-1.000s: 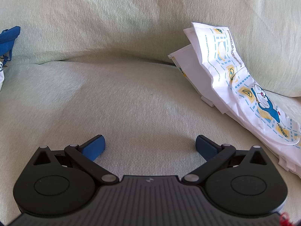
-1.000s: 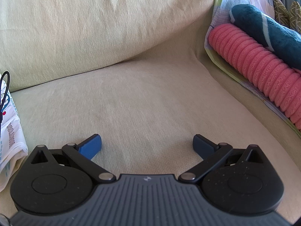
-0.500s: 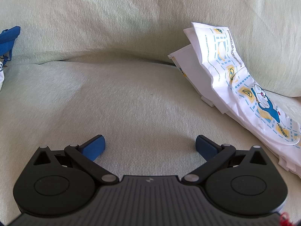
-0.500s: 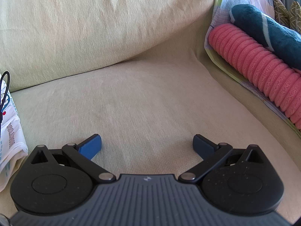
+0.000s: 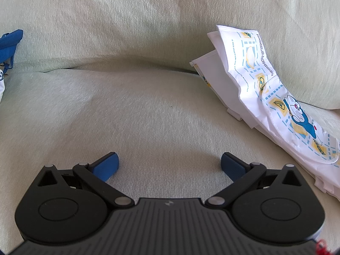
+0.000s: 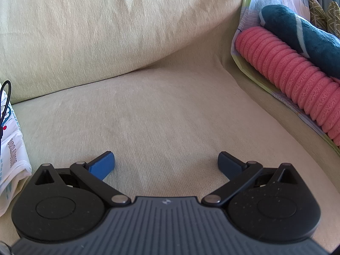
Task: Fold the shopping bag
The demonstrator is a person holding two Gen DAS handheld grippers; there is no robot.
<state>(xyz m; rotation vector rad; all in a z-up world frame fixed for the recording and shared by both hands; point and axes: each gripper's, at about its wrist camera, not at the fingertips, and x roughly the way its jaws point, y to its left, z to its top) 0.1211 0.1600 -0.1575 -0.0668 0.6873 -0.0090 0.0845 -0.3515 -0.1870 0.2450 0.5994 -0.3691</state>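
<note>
A white shopping bag printed with a blue cartoon cat lies crumpled at the right of the left wrist view, leaning on the sofa's back cushion. My left gripper hovers over bare seat fabric to the bag's left, open, with nothing between its blue fingers. In the right wrist view only an edge of the bag shows at the far left. My right gripper is open over the seat, apart from the bag and holding nothing.
The pale green sofa seat and back cushion fill both views. A pink ribbed roll and a dark teal plush lie along the right armrest. Blue fabric shows at far left. A black cable loops by the bag.
</note>
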